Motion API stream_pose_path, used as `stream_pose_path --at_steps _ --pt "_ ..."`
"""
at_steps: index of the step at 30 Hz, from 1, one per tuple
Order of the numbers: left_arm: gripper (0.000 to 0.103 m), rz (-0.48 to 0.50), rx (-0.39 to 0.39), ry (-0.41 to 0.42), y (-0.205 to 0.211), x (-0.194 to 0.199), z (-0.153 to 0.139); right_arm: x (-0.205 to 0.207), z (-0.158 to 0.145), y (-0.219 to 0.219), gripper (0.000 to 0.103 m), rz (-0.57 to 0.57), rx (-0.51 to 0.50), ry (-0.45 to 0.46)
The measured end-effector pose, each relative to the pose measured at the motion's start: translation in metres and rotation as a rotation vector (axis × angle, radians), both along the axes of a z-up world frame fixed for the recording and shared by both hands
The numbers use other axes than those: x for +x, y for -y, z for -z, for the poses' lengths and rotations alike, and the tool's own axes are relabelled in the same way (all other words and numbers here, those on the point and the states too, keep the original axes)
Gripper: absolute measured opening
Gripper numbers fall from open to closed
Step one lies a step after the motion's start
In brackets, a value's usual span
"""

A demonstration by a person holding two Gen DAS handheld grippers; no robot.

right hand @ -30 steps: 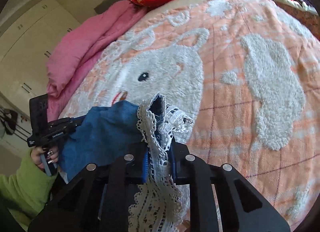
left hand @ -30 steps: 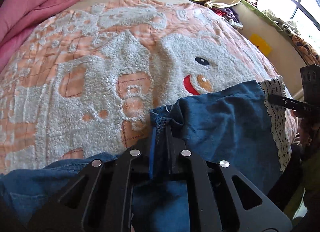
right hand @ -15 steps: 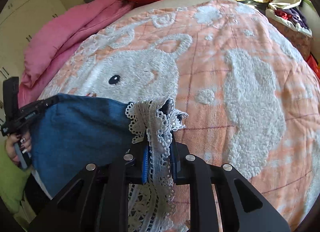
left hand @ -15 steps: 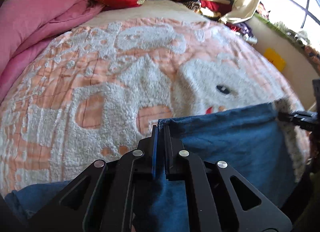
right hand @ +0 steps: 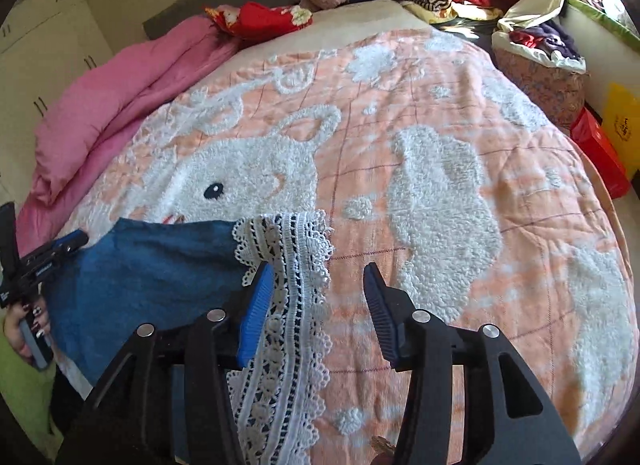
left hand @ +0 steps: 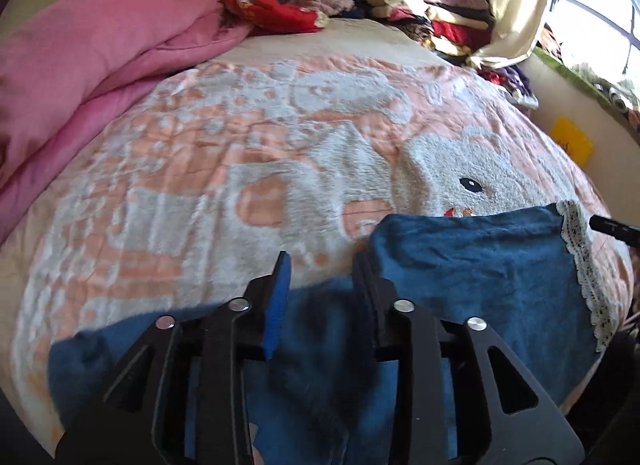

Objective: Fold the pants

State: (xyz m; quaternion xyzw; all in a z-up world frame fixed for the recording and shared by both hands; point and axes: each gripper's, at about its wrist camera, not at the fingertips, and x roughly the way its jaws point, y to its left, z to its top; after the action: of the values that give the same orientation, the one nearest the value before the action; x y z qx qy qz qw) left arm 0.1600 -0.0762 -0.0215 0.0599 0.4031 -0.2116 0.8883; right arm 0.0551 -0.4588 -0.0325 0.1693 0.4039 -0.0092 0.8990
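Observation:
Blue denim pants [left hand: 480,265] with a white lace hem [left hand: 580,265] lie folded on the peach and white blanket [left hand: 240,145], near its front edge. My left gripper [left hand: 320,261] hangs just above the folded corner. Its jaws are opening, with blue cloth below and between them, and the pads do not press on it. In the right wrist view the pants [right hand: 152,273] stretch left from the lace hem [right hand: 288,249]. My right gripper [right hand: 318,269] is opening too; the lace lies loosely between its jaws, against the left pad. The left gripper [right hand: 72,243] shows at the far corner, held by a hand [right hand: 32,325].
A pink quilt [left hand: 80,65] is heaped along the left side of the bed. Piled clothes [left hand: 432,13] and a red garment [left hand: 280,13] lie at the head. A curtain [left hand: 516,5] and window stand to the right. A red box [right hand: 600,153] and yellow bag [right hand: 622,121] sit beside the bed.
Both grippers were shut on the pants, left on the blue corner, right on the lace hem. Both have let go and opened, and pulled back a little. The pants now lie flat.

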Motion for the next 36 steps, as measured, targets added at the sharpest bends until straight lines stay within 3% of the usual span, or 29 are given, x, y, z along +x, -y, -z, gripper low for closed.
stream_pose_path --at_steps 3,7,10,12,16,22,25,28,36 --pt "0.039 -0.057 -0.019 -0.007 -0.028 -0.013 -0.006 0.002 -0.004 -0.007 0.05 -0.009 0.015 0.016" --pt "0.039 -0.131 0.067 -0.011 -0.057 -0.023 0.001 0.018 -0.001 -0.025 0.05 -0.062 0.01 0.012" --pt "0.04 -0.207 0.124 -0.04 -0.079 -0.016 0.015 0.031 0.014 -0.033 0.05 -0.076 -0.035 -0.044" --pt "0.038 -0.22 0.088 -0.068 -0.094 -0.009 0.024 0.036 0.029 -0.031 0.053 -0.04 -0.115 -0.124" --pt "0.036 -0.222 0.066 -0.07 -0.096 -0.009 0.024 0.03 0.033 -0.019 0.055 -0.006 -0.071 -0.114" --pt "0.042 -0.217 -0.025 -0.05 -0.109 -0.032 -0.004 -0.009 -0.016 -0.032 0.062 -0.055 -0.075 0.027" --pt "0.043 -0.248 -0.028 -0.024 -0.125 -0.045 -0.017 -0.034 -0.029 -0.052 0.065 -0.128 -0.053 0.07" --pt "0.075 -0.291 -0.028 -0.038 -0.142 -0.052 -0.018 -0.051 -0.024 -0.079 0.065 -0.214 -0.027 0.054" --pt "0.075 -0.368 -0.141 -0.163 -0.169 -0.057 0.008 -0.054 0.014 -0.147 0.065 -0.372 -0.024 -0.06"
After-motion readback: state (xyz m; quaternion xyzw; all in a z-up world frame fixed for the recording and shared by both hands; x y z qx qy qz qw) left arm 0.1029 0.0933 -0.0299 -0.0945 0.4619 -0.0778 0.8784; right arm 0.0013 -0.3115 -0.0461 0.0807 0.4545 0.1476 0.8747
